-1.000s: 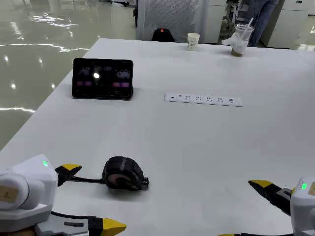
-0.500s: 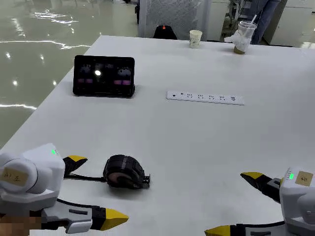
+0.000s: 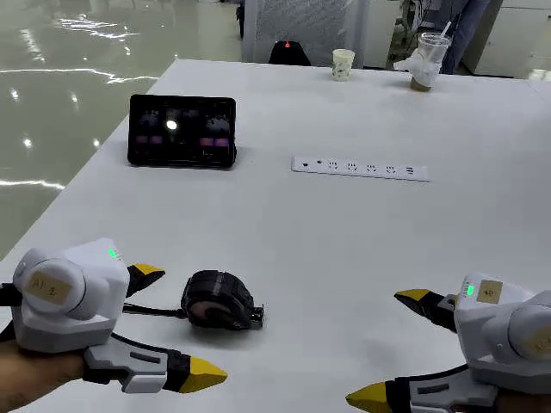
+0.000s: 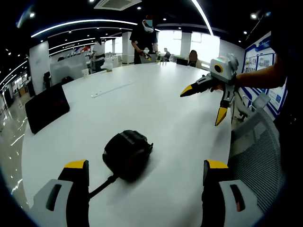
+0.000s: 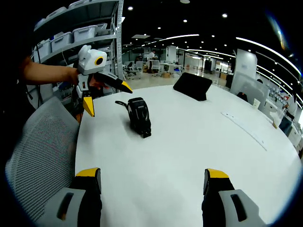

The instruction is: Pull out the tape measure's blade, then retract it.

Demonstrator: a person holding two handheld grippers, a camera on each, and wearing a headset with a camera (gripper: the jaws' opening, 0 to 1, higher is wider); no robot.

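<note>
Tape measure (image 3: 219,301) lies on the table (image 3: 344,232) just ahead of the left gripper (image 3: 176,322), held low with jaws spread; the right gripper (image 3: 387,346), also spread, hovers well apart.

Quick count: one desk (image 3: 344,241) is carrying one tape measure (image 3: 218,301). Beyond the tape measure, one tablet (image 3: 182,131) and one power strip (image 3: 359,168) are sitting, and two cups are standing farther off: a paper cup (image 3: 343,64) and a plastic cup (image 3: 423,62). Two grippers are flanking it, the left gripper (image 3: 185,323) and the right gripper (image 3: 380,346).
</note>
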